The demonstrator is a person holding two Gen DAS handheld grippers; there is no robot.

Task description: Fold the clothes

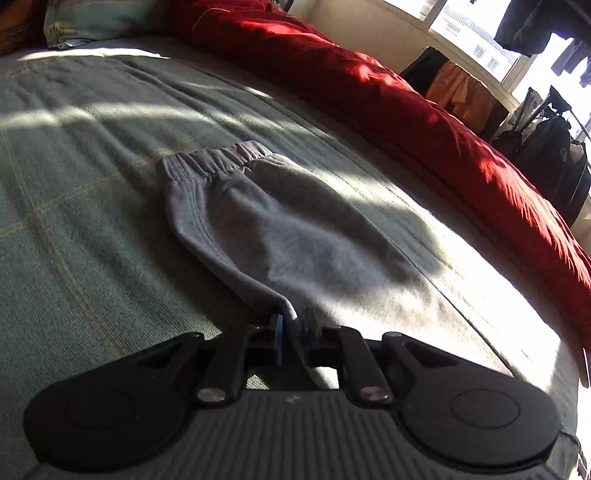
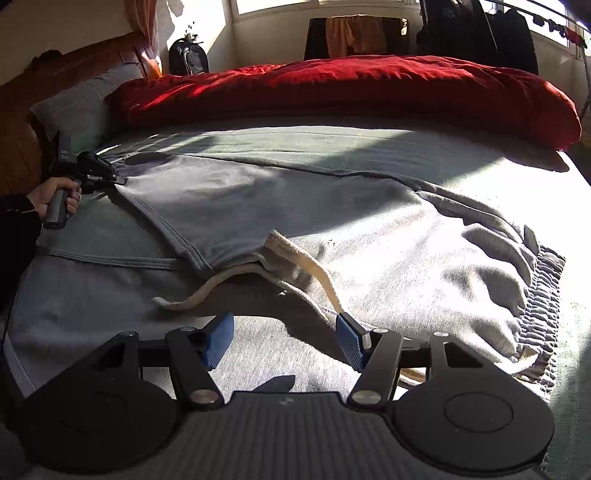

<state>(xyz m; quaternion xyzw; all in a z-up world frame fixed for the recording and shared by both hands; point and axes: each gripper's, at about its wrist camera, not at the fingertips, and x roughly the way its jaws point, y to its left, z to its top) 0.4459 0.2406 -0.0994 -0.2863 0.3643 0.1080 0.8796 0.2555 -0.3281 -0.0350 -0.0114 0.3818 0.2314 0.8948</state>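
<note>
Grey sweatpants (image 1: 280,229) lie spread on the bed, their elastic waistband (image 1: 218,158) at the far end in the left wrist view. My left gripper (image 1: 293,325) is shut on a near corner of the grey fabric. In the right wrist view the sweatpants (image 2: 295,199) stretch across the bed, with the ribbed waistband (image 2: 546,295) at the right and a cream drawstring (image 2: 314,266) lying loose on top. My right gripper (image 2: 284,321) stands open just above the fabric by the drawstring, holding nothing. The left gripper (image 2: 118,180) pinches the garment's far left end, held by a hand (image 2: 55,195).
A red duvet (image 2: 351,88) is bunched along the bed's far side and also shows as the duvet (image 1: 369,92). A pillow (image 2: 74,107) and wooden headboard (image 2: 22,147) are at the left. A backpack (image 2: 188,55) and hanging clothes (image 2: 354,33) stand by the window.
</note>
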